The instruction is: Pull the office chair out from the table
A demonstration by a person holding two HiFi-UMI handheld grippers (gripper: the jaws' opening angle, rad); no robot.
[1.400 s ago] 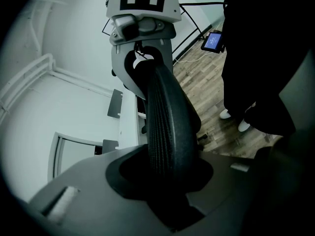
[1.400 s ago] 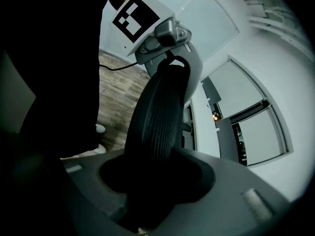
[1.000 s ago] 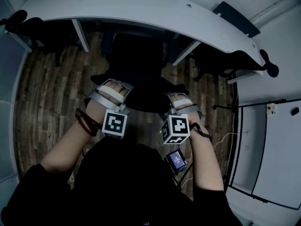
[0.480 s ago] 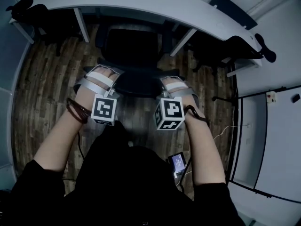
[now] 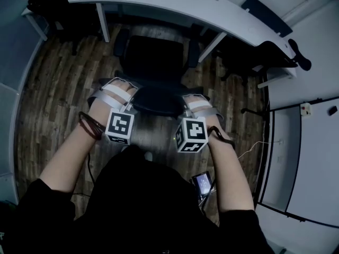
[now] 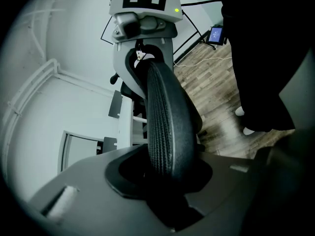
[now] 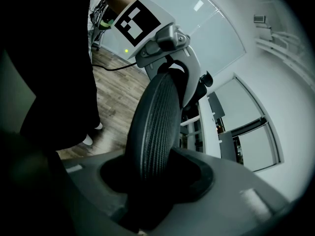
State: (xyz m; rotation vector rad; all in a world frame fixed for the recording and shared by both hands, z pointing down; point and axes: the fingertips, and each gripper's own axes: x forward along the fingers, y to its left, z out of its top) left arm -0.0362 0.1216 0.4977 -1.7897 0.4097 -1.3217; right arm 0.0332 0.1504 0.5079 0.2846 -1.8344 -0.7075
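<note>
Black mesh office chair (image 5: 153, 57) stands on the brown wood floor (image 5: 58, 89), close in front of the curved white tabletop (image 5: 159, 1). The left claw (image 5: 121, 91) is squeezing tighter on the top of the chair's back. The right claw (image 5: 196, 103) is clamped there too.

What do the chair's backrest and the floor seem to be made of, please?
The chair's backrest looks like matte black mesh or ribbed fabric: fine parallel ribs show along its edge. The floor looks like wood or laminate planks: grain and seams, slight sheen.
</note>
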